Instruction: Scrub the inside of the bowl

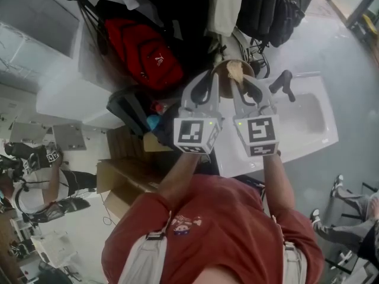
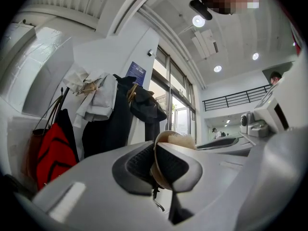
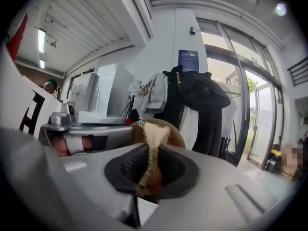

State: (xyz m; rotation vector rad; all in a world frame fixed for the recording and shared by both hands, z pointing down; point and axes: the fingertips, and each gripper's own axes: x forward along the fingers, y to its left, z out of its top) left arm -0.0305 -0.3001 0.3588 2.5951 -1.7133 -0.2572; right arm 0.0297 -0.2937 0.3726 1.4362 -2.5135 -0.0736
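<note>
The left gripper (image 2: 156, 170) has its jaws clamped narrow on the rim of a brown bowl (image 2: 166, 137), holding it up on edge in the air, where no surface carries it, with its opening turned toward the right gripper (image 3: 149, 172). That gripper's jaws pinch a beige scouring pad (image 3: 153, 131) flat between them. The pad's free end reaches into the bowl's hollow, though whether it presses on the inner wall I cannot tell. In the head view both grippers meet out in front of the person's red shirt (image 1: 219, 223) — a white sink (image 1: 314, 123) with a black faucet (image 1: 283, 84) lies to the right, a red backpack (image 1: 145, 55) to the left.
</note>
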